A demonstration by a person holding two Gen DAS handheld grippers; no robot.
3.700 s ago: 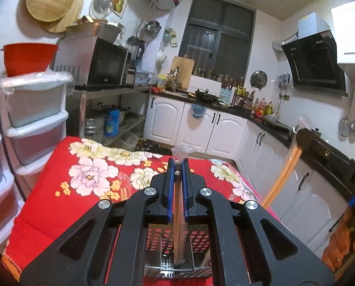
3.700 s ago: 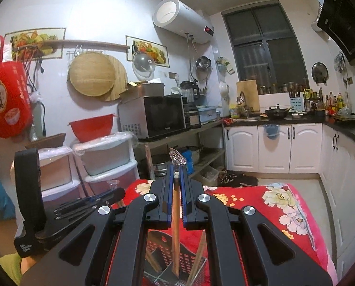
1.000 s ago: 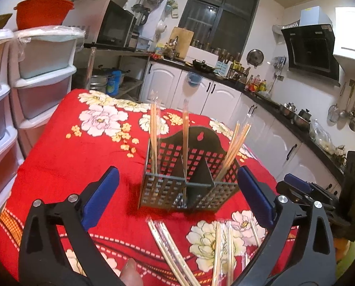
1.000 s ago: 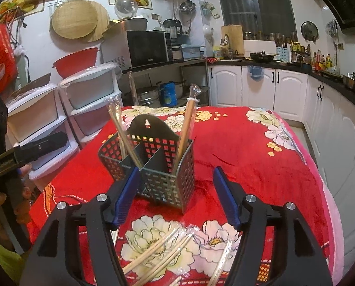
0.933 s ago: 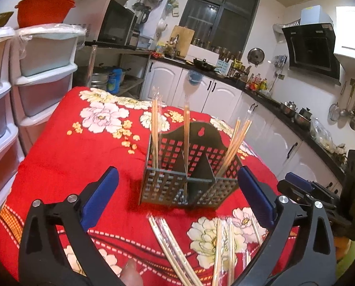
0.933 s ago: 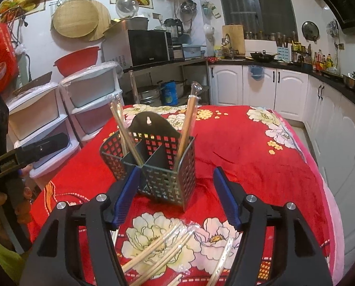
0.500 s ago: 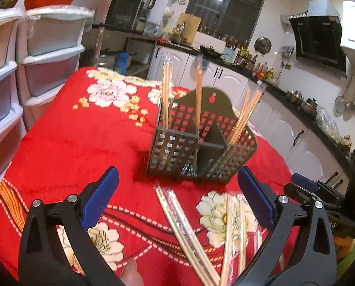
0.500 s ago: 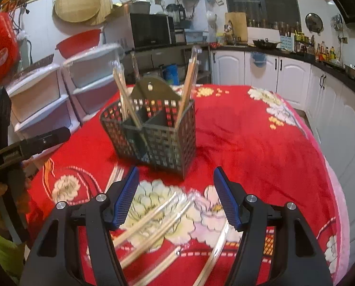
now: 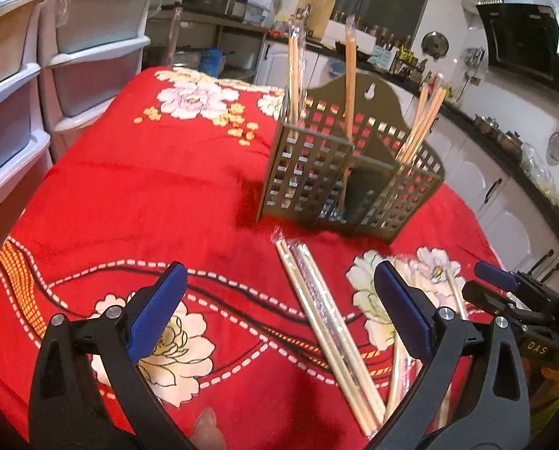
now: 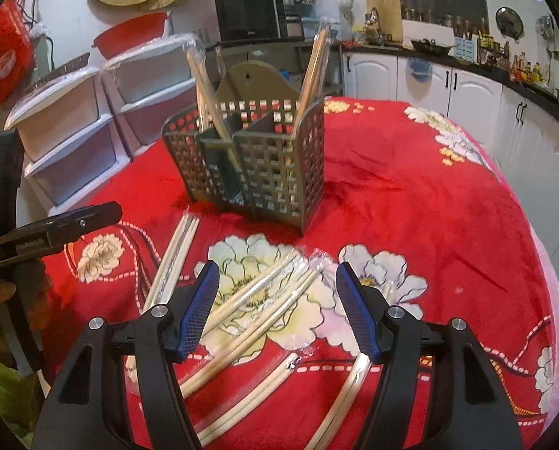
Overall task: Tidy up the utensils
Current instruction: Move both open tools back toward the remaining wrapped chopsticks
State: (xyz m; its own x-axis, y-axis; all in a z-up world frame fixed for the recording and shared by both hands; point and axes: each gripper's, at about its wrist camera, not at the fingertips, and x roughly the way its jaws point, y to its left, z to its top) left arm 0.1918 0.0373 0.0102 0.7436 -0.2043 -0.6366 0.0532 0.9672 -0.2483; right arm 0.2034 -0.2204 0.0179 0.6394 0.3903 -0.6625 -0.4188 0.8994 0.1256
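A grey perforated utensil holder stands on the red flowered cloth; wrapped chopstick pairs stand upright in its compartments. It also shows in the right wrist view. Several wrapped chopstick pairs lie loose on the cloth in front of it. My left gripper is open and empty, low over one loose pair. My right gripper is open and empty, low over the other loose pairs. Each gripper shows in the other's view.
The table is covered in red cloth and drops off at its right edge. White plastic drawer units stand left of the table. White kitchen cabinets and a counter run behind and to the right.
Both grippers were shut on chopstick pairs over the holder; they have since opened, backed away from the holder and lowered toward the loose chopsticks on the cloth.
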